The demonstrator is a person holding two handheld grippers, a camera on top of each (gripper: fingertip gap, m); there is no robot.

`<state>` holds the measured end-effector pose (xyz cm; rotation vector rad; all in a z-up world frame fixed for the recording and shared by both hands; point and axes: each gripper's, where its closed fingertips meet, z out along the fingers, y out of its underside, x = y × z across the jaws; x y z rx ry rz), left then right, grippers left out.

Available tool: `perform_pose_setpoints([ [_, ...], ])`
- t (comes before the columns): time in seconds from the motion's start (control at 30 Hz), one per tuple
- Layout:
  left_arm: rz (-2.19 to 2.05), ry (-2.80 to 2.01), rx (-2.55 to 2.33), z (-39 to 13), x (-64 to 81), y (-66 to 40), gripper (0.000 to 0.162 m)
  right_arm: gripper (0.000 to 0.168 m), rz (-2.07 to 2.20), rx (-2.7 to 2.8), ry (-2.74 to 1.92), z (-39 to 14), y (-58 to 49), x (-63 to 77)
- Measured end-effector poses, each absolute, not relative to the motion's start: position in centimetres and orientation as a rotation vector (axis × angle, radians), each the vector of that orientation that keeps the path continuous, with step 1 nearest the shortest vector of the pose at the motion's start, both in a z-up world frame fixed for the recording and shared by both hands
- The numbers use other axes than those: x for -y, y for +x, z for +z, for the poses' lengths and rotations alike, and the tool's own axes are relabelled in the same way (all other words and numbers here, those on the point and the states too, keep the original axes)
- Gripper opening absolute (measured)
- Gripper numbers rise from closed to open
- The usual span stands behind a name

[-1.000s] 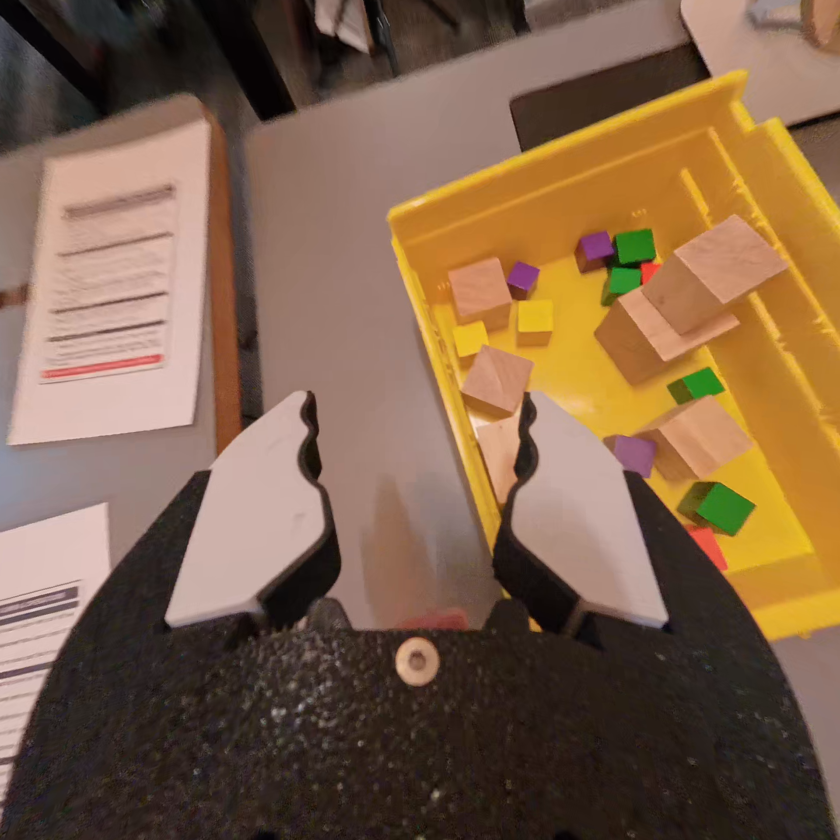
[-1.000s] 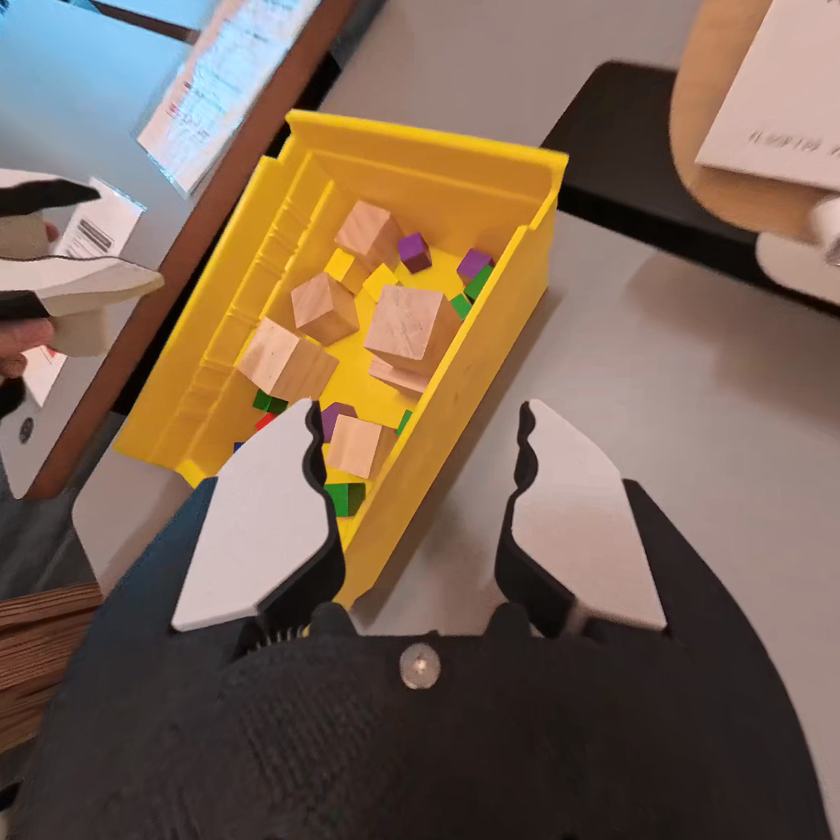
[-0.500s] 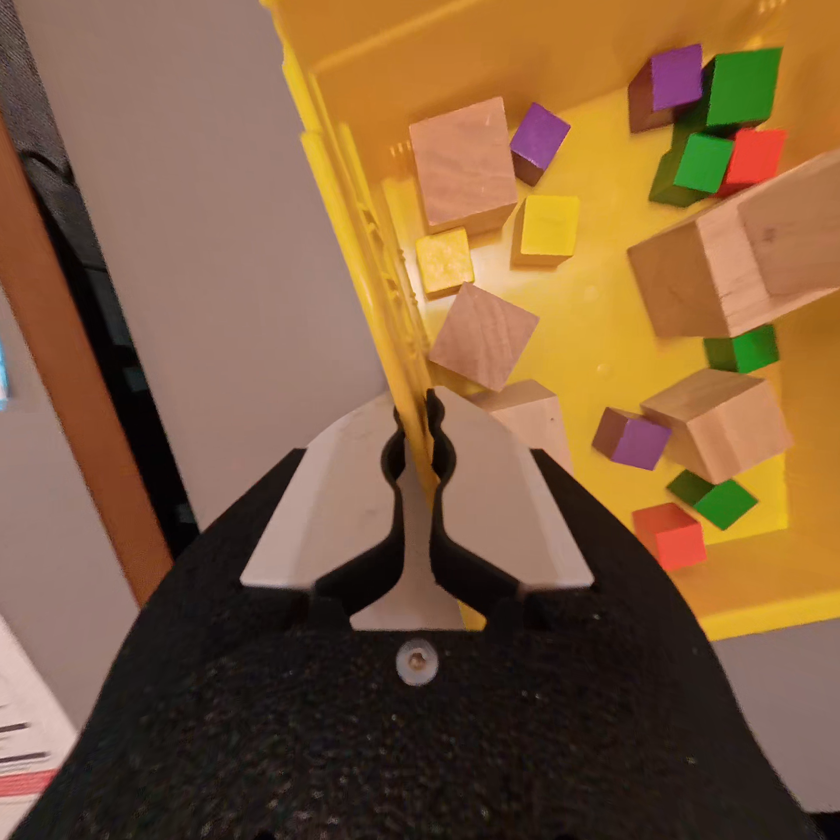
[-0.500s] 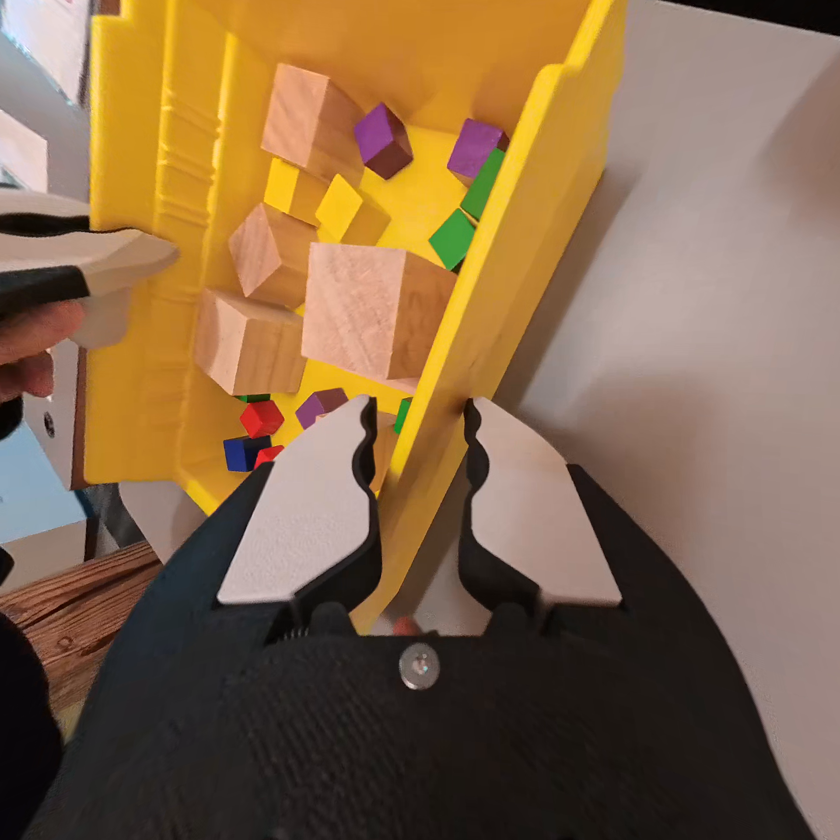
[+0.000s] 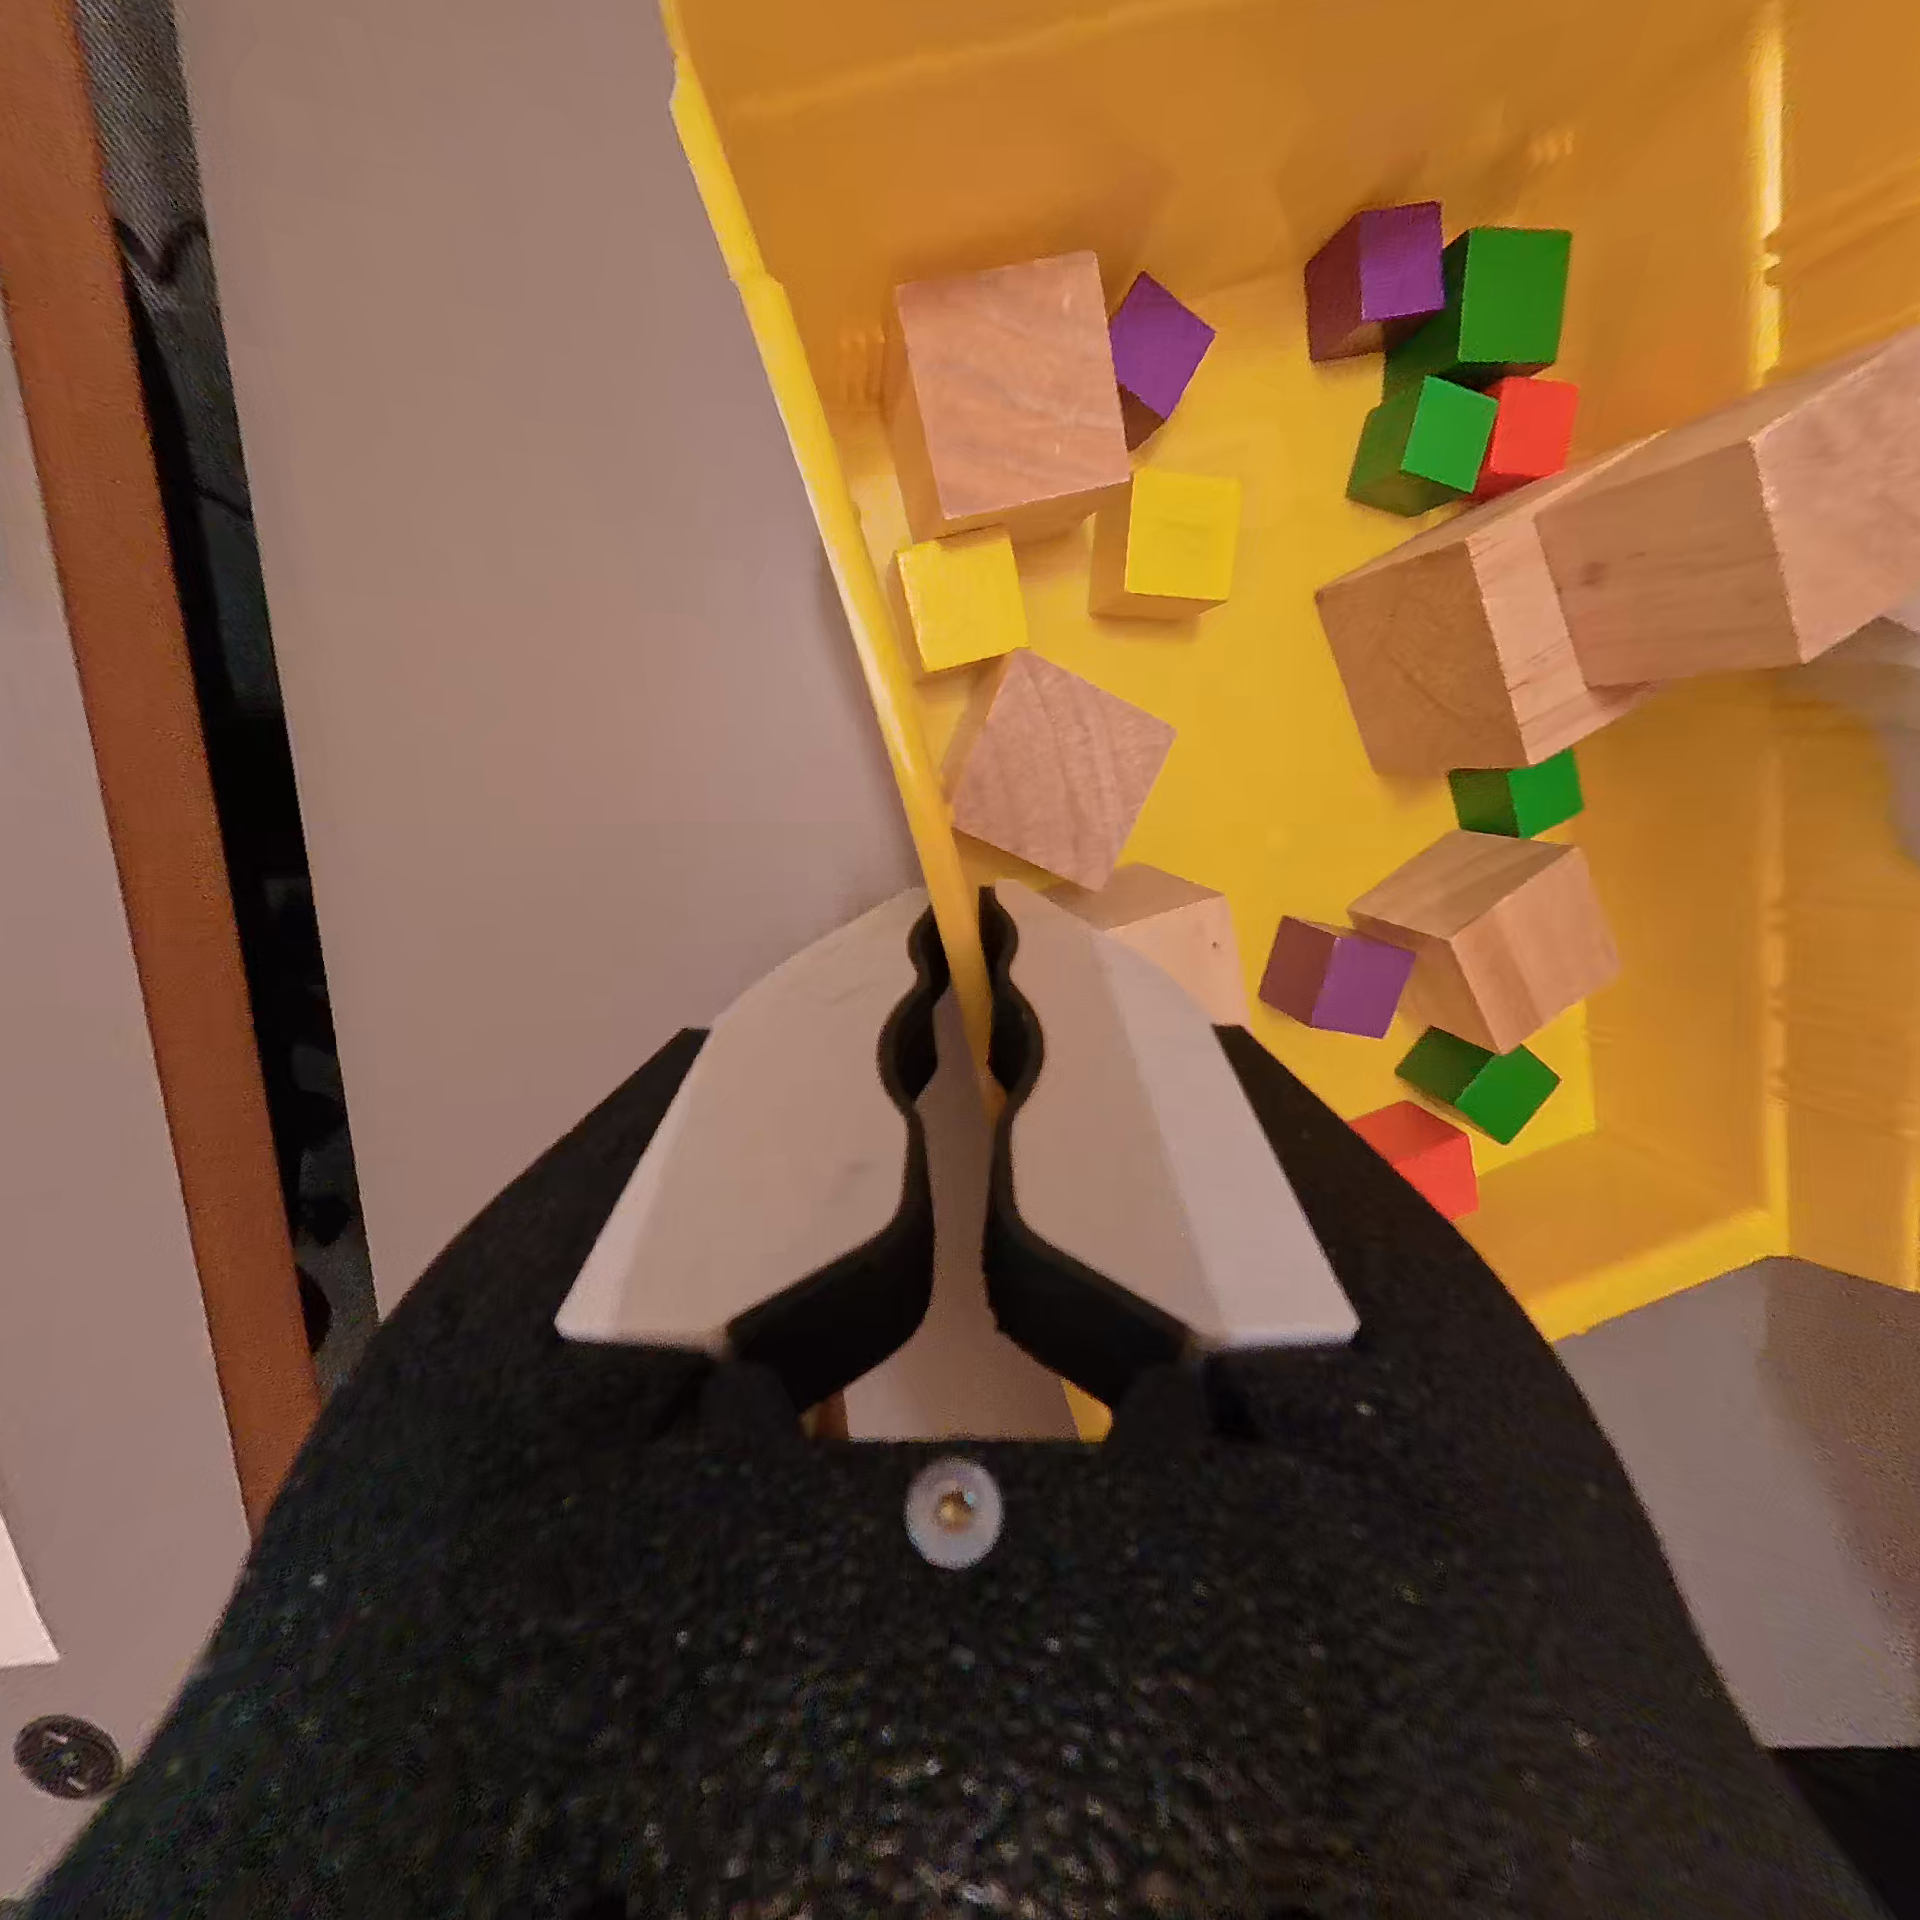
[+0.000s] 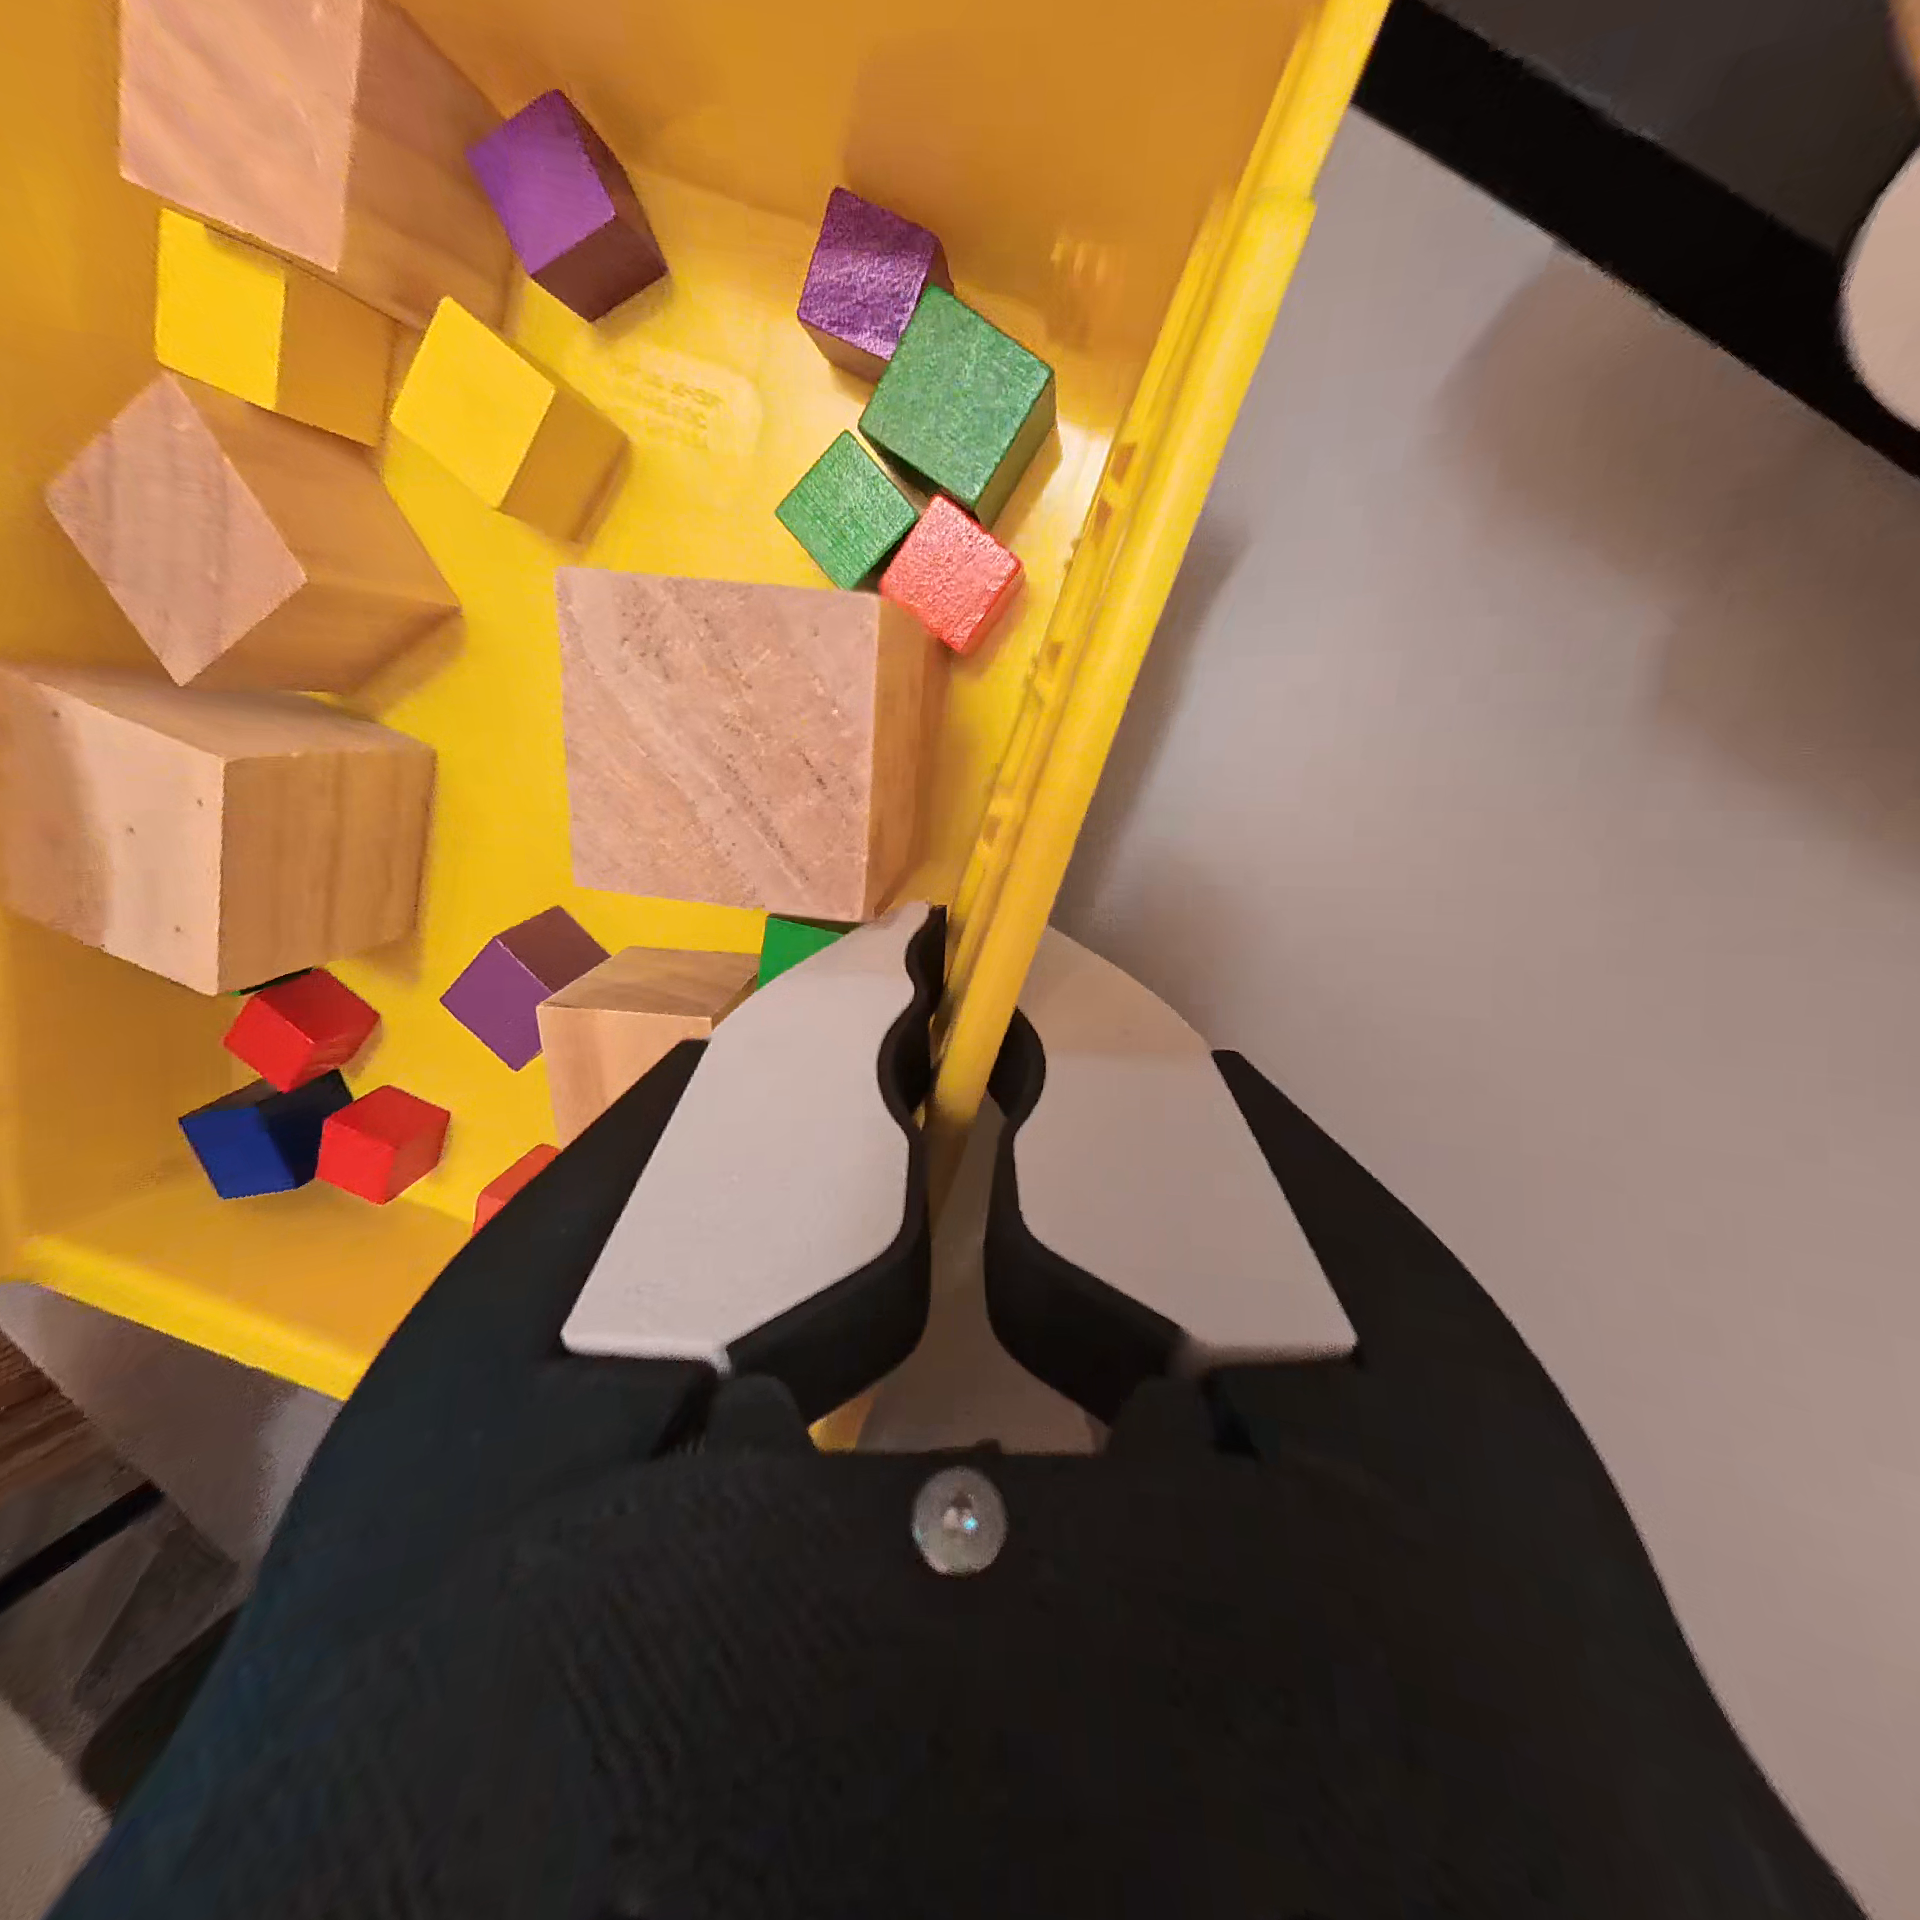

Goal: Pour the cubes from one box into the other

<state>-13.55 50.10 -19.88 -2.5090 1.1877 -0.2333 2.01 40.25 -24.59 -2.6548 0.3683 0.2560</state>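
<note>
A yellow box [image 5: 1143, 125] holds several big plain wooden cubes [image 5: 1008, 384] and small green [image 5: 1507, 291], purple [image 5: 1158, 343], yellow [image 5: 1179, 540] and red [image 5: 1423, 1153] cubes. My left gripper [image 5: 961, 935] is shut on the box's left wall, one finger inside and one outside. In the right wrist view, my right gripper [image 6: 971, 987] is shut on the right wall of the yellow box [image 6: 1174, 436], next to a big wooden cube [image 6: 727, 738]. A blue cube [image 6: 244, 1148] and red cubes [image 6: 301, 1023] lie near the box's low front lip. No second box is in view.
The box is over a grey table [image 5: 520, 520], which also shows in the right wrist view [image 6: 1558, 831]. A brown wooden edge [image 5: 104, 520] with a dark gap beside it runs down the left. A black object [image 6: 1662, 156] is at the far right. A wooden surface [image 6: 31, 1423] lies at the lower left.
Both grippers were open beside the box a second ago. The left one closed on the left wall first, then the right one closed fully on the right wall. Both views now sit closer over the box.
</note>
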Motion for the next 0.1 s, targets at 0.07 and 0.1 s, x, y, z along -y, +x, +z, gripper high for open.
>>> perform_pose_setpoints([
  [0.07,-0.247,-2.45,-1.168,-18.0,-48.4,-12.9,0.004,0.005,0.228,-0.347,-2.604,-22.7,2.8,-38.9],
  [0.1,-0.246,-2.412,-1.162,-16.9,-47.5,-12.4,0.004,0.005,0.205,-0.341,-2.574,-21.5,3.4,-38.0],
])
